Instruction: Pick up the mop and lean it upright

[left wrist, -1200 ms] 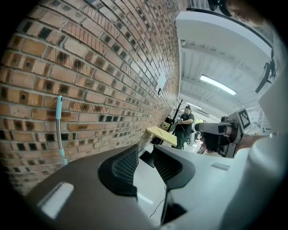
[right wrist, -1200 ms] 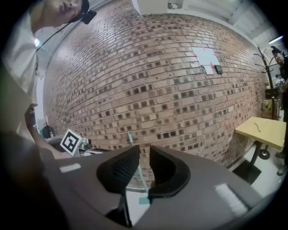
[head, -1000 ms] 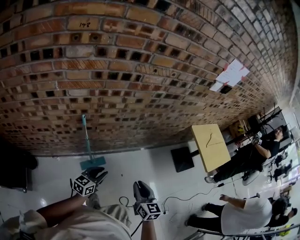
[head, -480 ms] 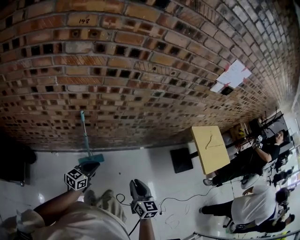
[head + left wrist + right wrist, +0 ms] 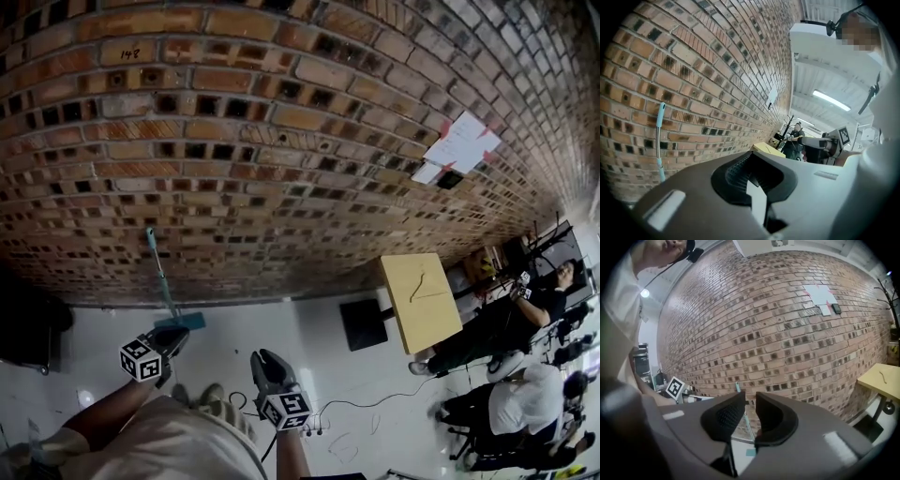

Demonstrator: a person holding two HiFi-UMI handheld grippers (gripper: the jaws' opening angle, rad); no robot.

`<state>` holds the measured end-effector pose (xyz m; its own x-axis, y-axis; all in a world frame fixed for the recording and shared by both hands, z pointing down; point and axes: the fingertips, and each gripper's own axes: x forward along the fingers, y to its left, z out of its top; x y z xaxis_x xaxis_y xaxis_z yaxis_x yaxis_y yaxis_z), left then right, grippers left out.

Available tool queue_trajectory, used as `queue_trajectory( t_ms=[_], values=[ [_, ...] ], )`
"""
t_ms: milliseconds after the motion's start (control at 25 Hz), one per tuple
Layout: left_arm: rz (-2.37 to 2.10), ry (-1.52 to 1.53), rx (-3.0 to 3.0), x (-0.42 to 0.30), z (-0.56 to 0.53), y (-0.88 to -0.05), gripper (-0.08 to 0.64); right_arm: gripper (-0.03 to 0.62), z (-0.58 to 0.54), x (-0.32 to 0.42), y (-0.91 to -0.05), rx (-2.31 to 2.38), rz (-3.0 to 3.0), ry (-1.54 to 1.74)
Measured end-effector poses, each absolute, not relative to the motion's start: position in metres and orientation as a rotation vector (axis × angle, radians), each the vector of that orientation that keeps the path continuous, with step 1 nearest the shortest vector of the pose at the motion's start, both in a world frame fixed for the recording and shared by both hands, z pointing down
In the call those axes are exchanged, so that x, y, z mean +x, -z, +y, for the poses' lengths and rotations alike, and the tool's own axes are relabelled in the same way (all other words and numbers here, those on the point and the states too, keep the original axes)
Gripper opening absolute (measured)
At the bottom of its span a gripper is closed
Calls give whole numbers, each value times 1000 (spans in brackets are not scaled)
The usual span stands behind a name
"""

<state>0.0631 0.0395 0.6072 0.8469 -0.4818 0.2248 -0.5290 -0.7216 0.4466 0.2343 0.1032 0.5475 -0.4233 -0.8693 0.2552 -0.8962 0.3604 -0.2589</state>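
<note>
The mop leans upright against the brick wall: a teal handle [image 5: 157,272] above a teal head [image 5: 180,322] on the white floor. My left gripper [image 5: 167,339] hovers just in front of the mop head, shut, with nothing in it. In the left gripper view the jaws [image 5: 752,157] meet, and the mop handle [image 5: 658,140] stands free at the wall to the left. My right gripper [image 5: 265,361] hangs further right above the floor. Its jaws [image 5: 749,401] stand slightly apart and empty, and the mop handle [image 5: 738,389] shows behind the gap.
A yellow table [image 5: 419,298] and a black square base [image 5: 363,321] stand to the right by the wall. People [image 5: 506,319] sit and stand at the far right. A cable [image 5: 375,398] trails over the floor. Papers [image 5: 459,145] hang on the wall. A dark object [image 5: 28,347] sits at far left.
My left gripper's jaws have closed, and it has drawn back to the left, off the mop head. The mop stays leaning on the wall. The right gripper has drifted slightly left.
</note>
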Motion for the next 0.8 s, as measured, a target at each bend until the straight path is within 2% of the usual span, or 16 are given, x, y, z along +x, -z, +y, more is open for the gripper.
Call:
queue_trajectory(
  t_ms=[280, 400, 800],
  values=[
    [-761, -128, 2498, 84, 28, -610, 20, 63, 84, 264, -548, 1596, -2552, -527],
    [-778, -134, 2509, 94, 23, -610, 95, 63, 76, 271, -550, 1576, -2556, -520],
    [-832, -157, 2487, 81, -17, -619, 143, 63, 34, 259, -546, 1574, -2530, -507]
  ],
)
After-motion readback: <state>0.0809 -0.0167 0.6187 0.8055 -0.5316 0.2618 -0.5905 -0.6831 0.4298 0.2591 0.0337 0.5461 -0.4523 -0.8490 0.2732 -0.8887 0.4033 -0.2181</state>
